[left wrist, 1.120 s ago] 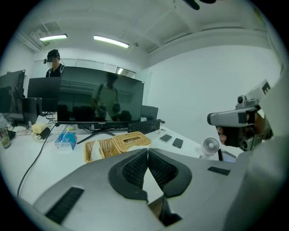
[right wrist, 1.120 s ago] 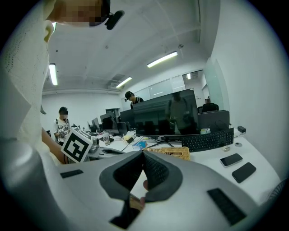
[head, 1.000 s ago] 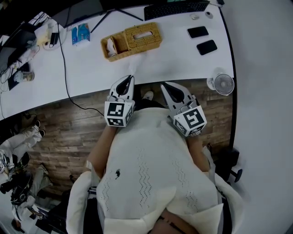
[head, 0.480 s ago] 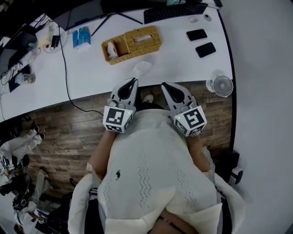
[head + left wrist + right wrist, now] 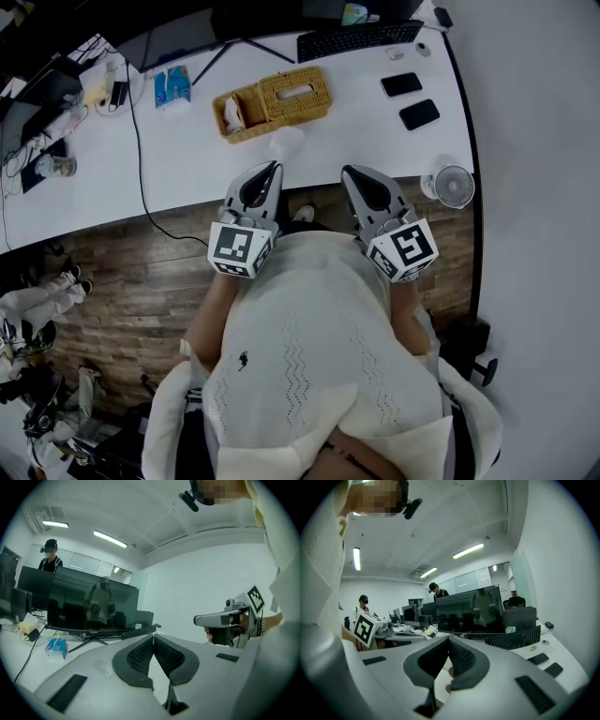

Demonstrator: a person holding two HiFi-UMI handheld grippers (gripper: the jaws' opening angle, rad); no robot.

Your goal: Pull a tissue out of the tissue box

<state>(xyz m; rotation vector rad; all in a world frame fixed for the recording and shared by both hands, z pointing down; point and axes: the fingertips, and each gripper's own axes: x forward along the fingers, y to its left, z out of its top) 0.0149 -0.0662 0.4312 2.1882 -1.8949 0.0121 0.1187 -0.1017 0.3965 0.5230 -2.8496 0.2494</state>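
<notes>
Two tools are held side by side, well apart, at the near edge of a white bench point(image 5: 375, 141). The left tool point(image 5: 272, 167) point(image 5: 153, 637) and the right tool point(image 5: 349, 171) point(image 5: 449, 638) each have their jaws pressed together with nothing between them. The wicker tissue box point(image 5: 293, 91) sits toward the far edge. A white tissue point(image 5: 287, 142) shows on the bare stretch between the box and the left tool's tip. Two phones point(image 5: 401, 84) lie near the right edge, a keyboard point(image 5: 361, 37) runs along the far edge, and a small fan point(image 5: 454, 186) stands by the near right corner.

Bright, even light from ceiling tubes point(image 5: 467, 551) (gripper views bulge at edges).
</notes>
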